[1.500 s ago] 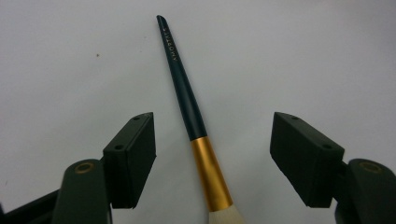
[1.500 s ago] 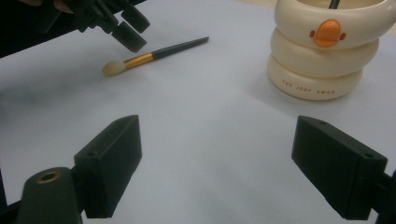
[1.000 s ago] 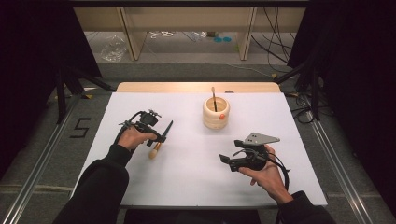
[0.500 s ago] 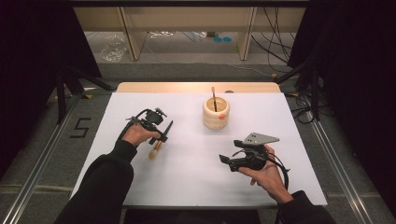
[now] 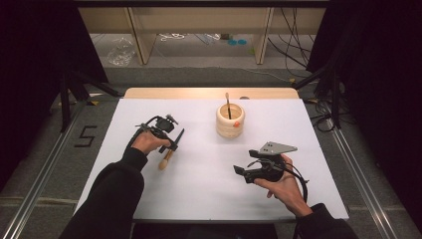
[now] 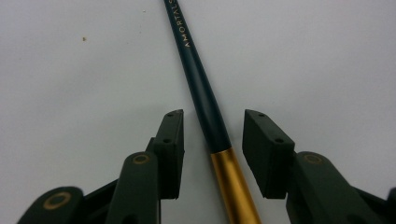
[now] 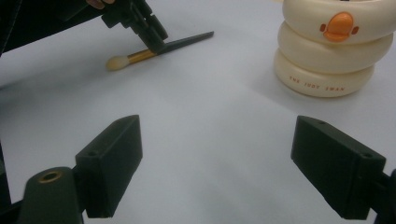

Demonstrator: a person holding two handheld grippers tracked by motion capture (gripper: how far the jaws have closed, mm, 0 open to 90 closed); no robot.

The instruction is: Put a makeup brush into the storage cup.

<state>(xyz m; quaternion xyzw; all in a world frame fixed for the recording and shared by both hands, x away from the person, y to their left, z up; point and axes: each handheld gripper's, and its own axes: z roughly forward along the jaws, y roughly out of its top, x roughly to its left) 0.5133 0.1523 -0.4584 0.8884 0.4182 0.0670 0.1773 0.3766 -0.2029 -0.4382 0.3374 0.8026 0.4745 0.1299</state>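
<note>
1. Makeup brush (image 5: 166, 157) lying flat on the white table (image 5: 199, 199), at about nine o'clock from the cream holder (image 5: 230, 122), well apart from it; pale bristle head toward the person, dark handle tip toward the far edge.
2. Left gripper (image 6: 212, 149) straddling the brush where dark handle meets gold ferrule (image 6: 233, 186); jaws just closing in, yet a gap left on both sides, so pads not yet pressing and nothing gripped.
3. Right gripper (image 7: 217, 163) wide open and empty, hovering over bare table at about five o'clock from the holder.
4. Likely light, thin and rigid along the handle; glossy finish probably slippery, round shaft apt to roll or pivot between flat pads.
5. Soft bristles (image 7: 116, 62) best left alone; firmest hold judged to be at the ferrule joint or just above it on the thicker part of the handle.
6. Another brush (image 5: 228, 104) already standing in the holder, narrowing the opening.
7. Plenty of open surface between brush and holder; table edges well away at nine and six o'clock; holder itself the one thing to knock.
</note>
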